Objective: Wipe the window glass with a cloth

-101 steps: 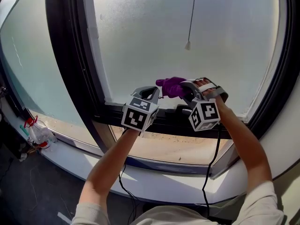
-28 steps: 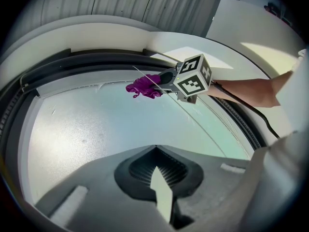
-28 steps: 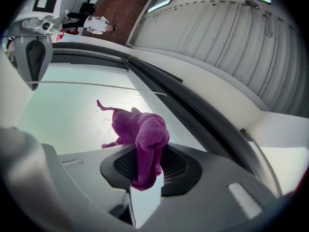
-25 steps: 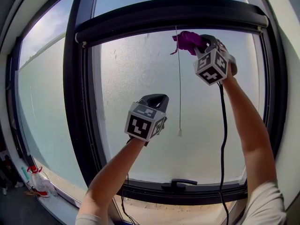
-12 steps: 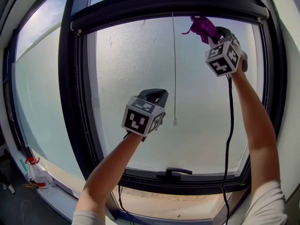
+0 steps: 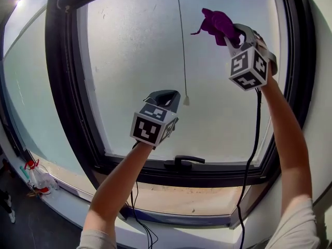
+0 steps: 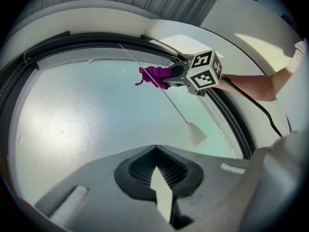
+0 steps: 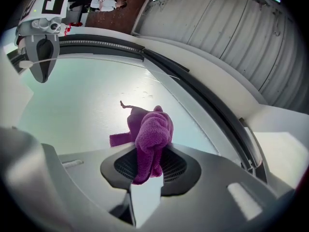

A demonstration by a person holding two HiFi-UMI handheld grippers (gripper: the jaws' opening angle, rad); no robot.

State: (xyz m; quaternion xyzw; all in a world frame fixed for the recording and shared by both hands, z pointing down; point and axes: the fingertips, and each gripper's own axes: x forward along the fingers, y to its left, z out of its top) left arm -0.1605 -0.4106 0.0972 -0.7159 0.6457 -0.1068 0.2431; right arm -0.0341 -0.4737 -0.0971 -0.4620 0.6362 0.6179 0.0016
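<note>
My right claw (image 6: 232, 35) clamps the purple cloth (image 6: 218, 22) at the window glass (image 6: 129, 51), right of the pull cord (image 6: 181, 45); my left claw (image 6: 165, 97), clenched on nothing, hangs left of it.

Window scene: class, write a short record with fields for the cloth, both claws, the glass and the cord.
cloth: purple, bunched, gripped in the right claw
right claw: shut on the cloth, high, near the upper right of the glass
left claw: shut, empty, lower down, in front of the glass
glass: frosted, in a dark frame
cord: hangs between the two claws in the head view
handle: dark, on the bottom frame
</note>
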